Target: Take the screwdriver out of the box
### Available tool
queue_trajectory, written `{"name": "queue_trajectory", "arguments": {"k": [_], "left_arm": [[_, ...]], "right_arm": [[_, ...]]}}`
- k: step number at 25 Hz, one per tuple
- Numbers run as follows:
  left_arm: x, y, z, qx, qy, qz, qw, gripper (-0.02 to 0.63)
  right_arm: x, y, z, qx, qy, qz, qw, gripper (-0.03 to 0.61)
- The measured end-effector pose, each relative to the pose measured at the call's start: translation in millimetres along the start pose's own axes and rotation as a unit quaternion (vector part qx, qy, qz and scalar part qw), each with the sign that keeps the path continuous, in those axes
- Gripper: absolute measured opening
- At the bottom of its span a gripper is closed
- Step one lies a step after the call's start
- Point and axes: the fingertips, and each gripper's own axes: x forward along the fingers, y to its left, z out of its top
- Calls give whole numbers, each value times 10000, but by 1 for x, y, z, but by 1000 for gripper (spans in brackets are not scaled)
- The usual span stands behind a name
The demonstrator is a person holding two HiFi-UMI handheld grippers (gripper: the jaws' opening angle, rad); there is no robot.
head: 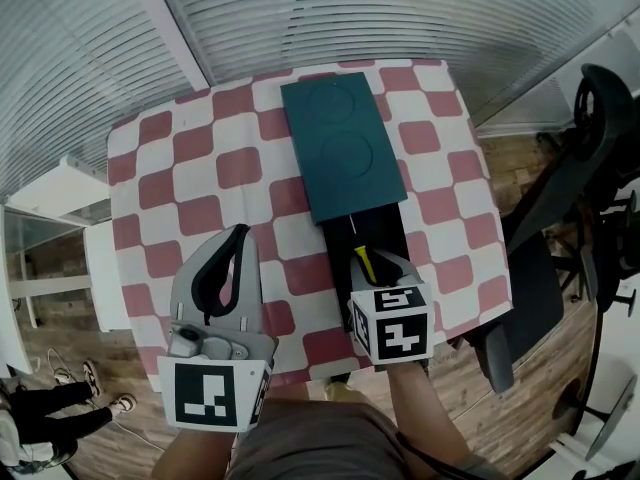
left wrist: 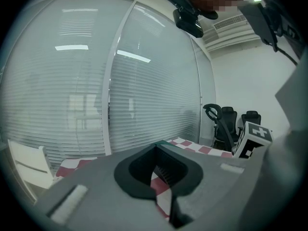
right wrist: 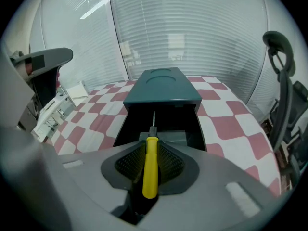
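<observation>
A dark teal box [head: 340,148] lies on the checked table [head: 200,168], and its black tray [head: 385,230] is slid out toward me. The screwdriver [head: 363,261] has a yellow handle and a thin metal shaft. My right gripper [head: 372,260] is shut on that handle, just above the tray's near end. In the right gripper view the screwdriver [right wrist: 150,167] sits between the jaws of the right gripper [right wrist: 150,148], its shaft pointing at the box [right wrist: 162,89]. To the left of the tray, my left gripper [head: 240,236] is shut and holds nothing. The left gripper [left wrist: 155,150] is tilted up toward the blinds.
Black office chairs [head: 590,198] stand close to the table's right edge. A white shelf [head: 60,193] is on the left, next to the table. Window blinds [head: 400,8] run behind the table's far edge. A person's feet [head: 95,388] show at the lower left.
</observation>
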Motion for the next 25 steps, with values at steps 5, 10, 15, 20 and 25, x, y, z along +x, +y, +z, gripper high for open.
{"name": "queue_trajectory", "arguments": {"k": [5, 10, 15, 20, 25], "left_arm": [[-9, -14, 13, 70, -159, -30, 9998, 0], [-28, -30, 24, 172, -343, 7, 9993, 0], [-55, -52, 36, 313, -528, 107, 9981, 0], [-96, -79, 53, 438, -785, 264, 9956, 0], [-144, -111, 75, 681, -1263, 471, 9885, 0]], "right_arm": [[-19, 6, 3, -57, -198, 137, 9997, 97], [-49, 9, 8, -139, -609, 202, 9978, 95], [-85, 13, 12, -267, -1106, 322, 9930, 95], [-134, 20, 12, -443, -1690, 499, 9833, 94], [-208, 35, 19, -754, -2529, 779, 9614, 94]]}}
